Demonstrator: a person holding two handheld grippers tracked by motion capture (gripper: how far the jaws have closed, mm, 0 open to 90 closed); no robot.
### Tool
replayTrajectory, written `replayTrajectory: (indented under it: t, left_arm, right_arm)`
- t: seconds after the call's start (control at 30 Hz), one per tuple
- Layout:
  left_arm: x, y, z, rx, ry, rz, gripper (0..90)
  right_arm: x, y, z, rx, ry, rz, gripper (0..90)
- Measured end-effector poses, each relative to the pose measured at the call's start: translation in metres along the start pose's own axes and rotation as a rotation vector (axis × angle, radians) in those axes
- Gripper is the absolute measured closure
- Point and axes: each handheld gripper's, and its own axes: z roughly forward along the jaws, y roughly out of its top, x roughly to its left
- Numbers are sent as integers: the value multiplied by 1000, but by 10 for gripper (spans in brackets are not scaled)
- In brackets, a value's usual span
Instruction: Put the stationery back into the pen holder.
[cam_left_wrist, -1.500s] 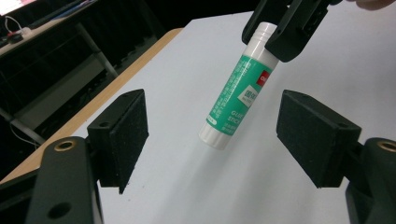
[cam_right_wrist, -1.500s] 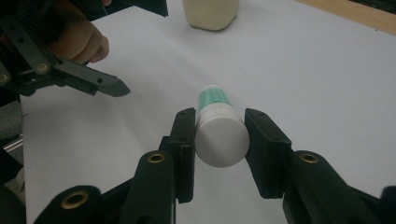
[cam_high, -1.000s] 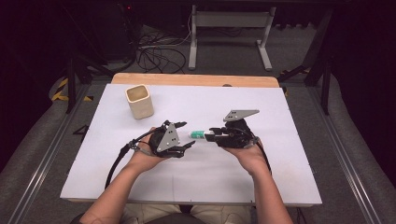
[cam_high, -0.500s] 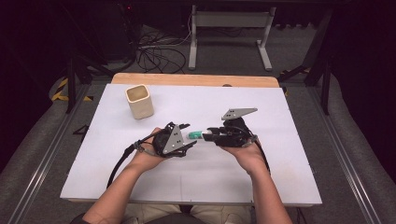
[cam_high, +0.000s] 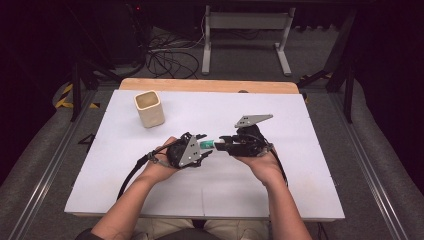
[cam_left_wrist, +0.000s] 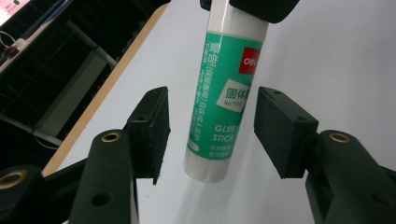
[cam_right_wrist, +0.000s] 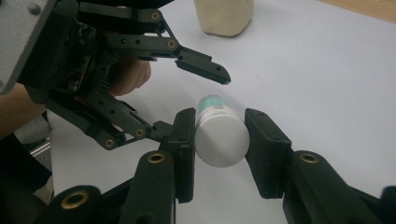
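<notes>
Right gripper (cam_right_wrist: 219, 140) clamped on the white cap end of a green-and-white glue stick (cam_left_wrist: 224, 88), pads pressed against both sides of the cap, tube held level above the white worktop (cam_high: 300, 190) and pointing toward the left gripper (cam_left_wrist: 208, 135). Left gripper part-way open, jaws just been closing, glue stick's free end lying between the pads (cam_left_wrist: 152, 130) with a gap on either side, neither pad yet touching the tube. Green label with white lettering "GLUE STICK" and a red brand patch facing the left gripper's camera. In the high view, left gripper (cam_high: 204, 149) and right gripper (cam_high: 220, 146) nose to nose over the middle of the worktop, glue stick (cam_high: 206, 144) bridging them, grey three-cornered plate standing up from each. Cream square cup (cam_high: 149, 108) upright on the worktop, well beyond the left gripper and apart from both; same cup (cam_right_wrist: 224, 16) visible past the left gripper's jaws in the right gripper view. Black cable trailing back from the left gripper along the forearm.
</notes>
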Motion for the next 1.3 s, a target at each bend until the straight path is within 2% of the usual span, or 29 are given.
replayTrajectory:
  t: [0.37,0.67,0.9,1.3]
  left_arm:
    - [-1,-2,4,15,-4,13,522]
    - [-1,-2,4,14,-10,20,619]
    - [-1,-1,4,16,-12,40,635]
    - [0,-1,3,8,-29,-2,650]
  right_arm:
    - [0,1,2,5,7,-2,658]
    - [0,1,1,3,5,-1,658]
    - [0,1,1,5,4,-2,658]
    - [-1,1,0,-25,12,4,651]
